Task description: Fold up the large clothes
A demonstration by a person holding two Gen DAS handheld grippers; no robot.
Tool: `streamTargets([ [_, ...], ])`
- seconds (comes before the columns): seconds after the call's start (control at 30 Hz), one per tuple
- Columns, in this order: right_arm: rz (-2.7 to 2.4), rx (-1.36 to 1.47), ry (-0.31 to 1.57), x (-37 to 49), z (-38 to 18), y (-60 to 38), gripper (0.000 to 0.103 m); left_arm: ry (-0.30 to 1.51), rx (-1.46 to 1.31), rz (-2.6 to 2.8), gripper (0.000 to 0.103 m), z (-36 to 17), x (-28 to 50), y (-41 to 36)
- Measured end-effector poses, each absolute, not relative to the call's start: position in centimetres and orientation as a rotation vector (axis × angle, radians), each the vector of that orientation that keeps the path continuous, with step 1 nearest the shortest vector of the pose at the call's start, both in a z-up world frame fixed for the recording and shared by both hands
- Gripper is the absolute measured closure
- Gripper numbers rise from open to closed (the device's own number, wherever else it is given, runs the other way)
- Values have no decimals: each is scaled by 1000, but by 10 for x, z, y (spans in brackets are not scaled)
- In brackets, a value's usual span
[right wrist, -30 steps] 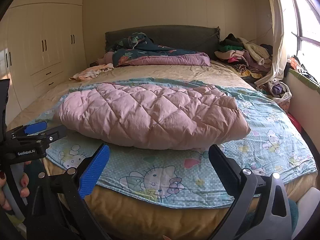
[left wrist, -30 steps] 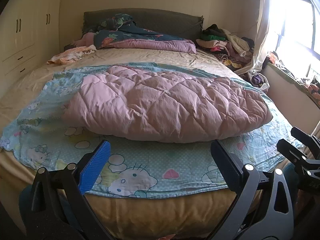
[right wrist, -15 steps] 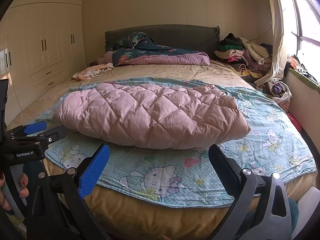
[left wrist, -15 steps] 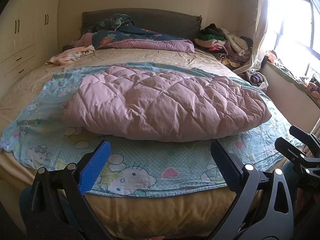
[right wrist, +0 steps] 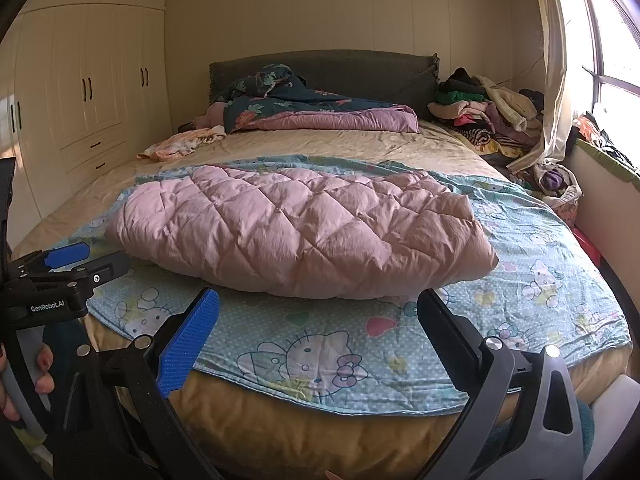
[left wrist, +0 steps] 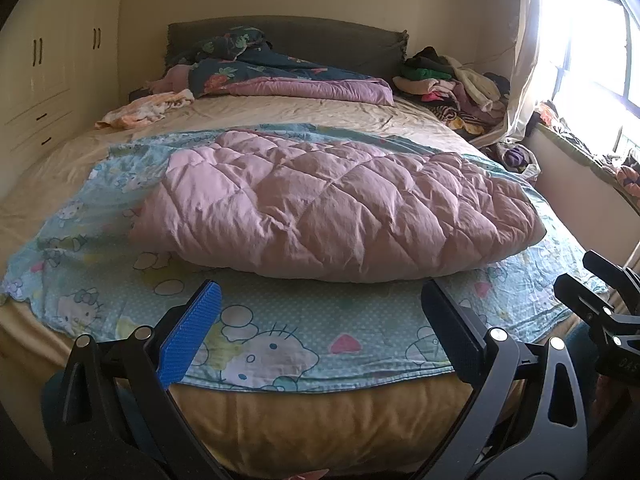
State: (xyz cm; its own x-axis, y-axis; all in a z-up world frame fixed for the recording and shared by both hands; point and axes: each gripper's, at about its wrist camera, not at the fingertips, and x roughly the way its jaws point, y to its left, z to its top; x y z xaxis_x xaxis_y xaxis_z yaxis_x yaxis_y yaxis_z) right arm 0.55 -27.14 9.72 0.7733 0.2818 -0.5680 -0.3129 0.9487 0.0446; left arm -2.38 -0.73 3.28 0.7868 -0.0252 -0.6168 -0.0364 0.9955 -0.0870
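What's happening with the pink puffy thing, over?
Left gripper open, empty. Right gripper open, empty. Pink quilted garment lies bunched on cartoon sheet, untouched. Nothing between grippers and it.

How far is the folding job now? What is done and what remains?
Done, it seems: the pink quilt lies as a thick bundle on the cartoon sheet. In hand: nothing; the left tongs and right tongs are open, short of the bed. Left: probably the sheet, spread flat, and the clothes heap.
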Motion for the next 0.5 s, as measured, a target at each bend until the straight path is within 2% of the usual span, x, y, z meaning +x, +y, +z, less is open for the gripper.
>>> streamTargets([
  [0.5,322,-55,607,6,97,-269,4,666,-97,7,9,33,-24,-7],
])
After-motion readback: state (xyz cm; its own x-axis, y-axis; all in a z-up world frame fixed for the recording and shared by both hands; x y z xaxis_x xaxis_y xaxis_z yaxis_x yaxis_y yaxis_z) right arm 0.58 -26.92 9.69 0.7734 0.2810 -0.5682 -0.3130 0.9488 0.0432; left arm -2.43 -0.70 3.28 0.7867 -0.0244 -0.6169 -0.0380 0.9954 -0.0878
